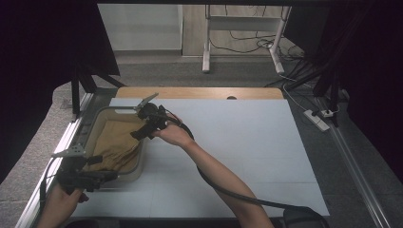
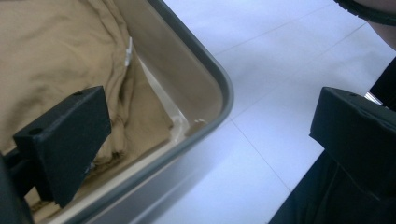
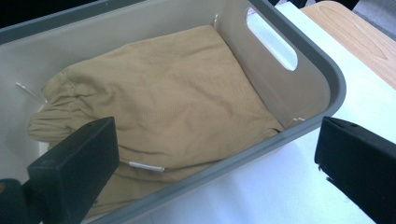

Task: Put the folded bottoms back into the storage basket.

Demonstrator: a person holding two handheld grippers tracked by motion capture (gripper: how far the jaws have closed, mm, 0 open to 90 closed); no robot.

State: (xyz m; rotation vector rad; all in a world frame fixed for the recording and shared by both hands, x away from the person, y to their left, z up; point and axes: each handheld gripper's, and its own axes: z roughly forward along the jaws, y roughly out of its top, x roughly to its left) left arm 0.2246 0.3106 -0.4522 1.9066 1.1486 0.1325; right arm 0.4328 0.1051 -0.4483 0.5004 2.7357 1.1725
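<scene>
A grey plastic tub with rounded corners and a slotted handle hole in its end wall (image 1: pixel 139 166) sits at the left side of the white-topped counter (image 1: pixel 247 147), close to its left edge. Inside it lies a crumpled tan fabric garment with a gathered, elasticated hem (image 1: pixel 116 142), which covers most of the tub's floor; in the right gripper view the garment (image 3: pixel 168 102) shows a short white drawstring tip near its lower fold, and the tub's rim (image 3: pixel 299 126) crosses in front of the jaws.

The left tongs (image 1: pixel 97 168) are held by the person's left hand (image 1: pixel 64 197) at the tub's near left corner. In the left gripper view its jaws stand wide apart and released, one over the tan garment (image 2: pixel 56 60) inside the tub (image 2: pixel 205 84), the other out over the white counter (image 2: pixel 280 70), so the rim's corner runs between them.

The right tongs (image 1: pixel 142 130) are held by the right hand (image 1: pixel 173 135) over the tub's far right edge, tilted down toward the garment, a black cable trailing back along the forearm. Its jaws are also spread and released, gripping nothing: one hovers above the garment, the other outside the tub over the counter.

A strip of bare wood (image 1: pixel 199 92) shows along the counter's far edge.
</scene>
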